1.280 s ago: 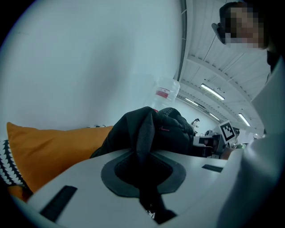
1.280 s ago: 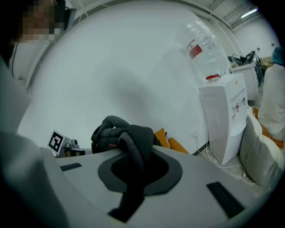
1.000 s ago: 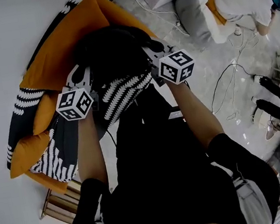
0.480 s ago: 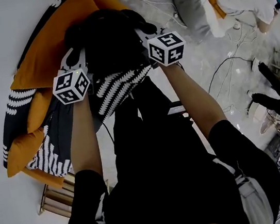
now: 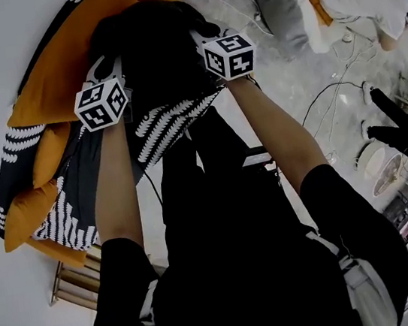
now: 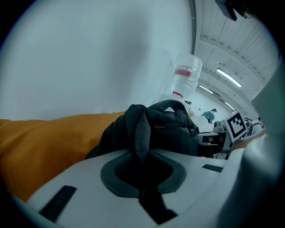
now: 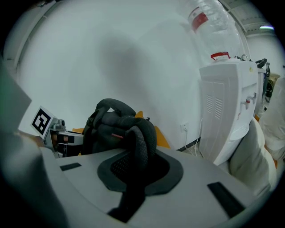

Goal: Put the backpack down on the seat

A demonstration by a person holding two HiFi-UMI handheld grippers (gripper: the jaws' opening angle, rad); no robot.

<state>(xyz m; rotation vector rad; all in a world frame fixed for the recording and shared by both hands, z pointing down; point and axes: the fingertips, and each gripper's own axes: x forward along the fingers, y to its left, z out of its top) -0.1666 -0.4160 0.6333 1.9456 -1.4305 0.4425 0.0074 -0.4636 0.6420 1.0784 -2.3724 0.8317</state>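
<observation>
A black backpack (image 5: 150,49) hangs over the orange seat (image 5: 61,73), carried between both grippers. My left gripper (image 5: 110,72) is at its left side and my right gripper (image 5: 200,42) at its right; the bag hides their tips in the head view. In the left gripper view, the left gripper (image 6: 141,167) is shut on a black shoulder strap (image 6: 141,129), with the backpack (image 6: 171,131) just beyond and orange cushion (image 6: 49,142) behind. In the right gripper view, the right gripper (image 7: 136,171) is shut on the other padded strap (image 7: 141,140) of the backpack (image 7: 109,127).
A black-and-white patterned throw (image 5: 171,121) lies over the seat's front and left side (image 5: 60,218). To the right stands a white water dispenser (image 7: 227,111) with its bottle (image 6: 185,78). Cables (image 5: 333,112) trail on the floor by a grey cushion (image 5: 279,3). The wall is close behind the seat.
Both grippers and the backpack have moved forward, farther over the orange seat. The grips on the straps are unchanged.
</observation>
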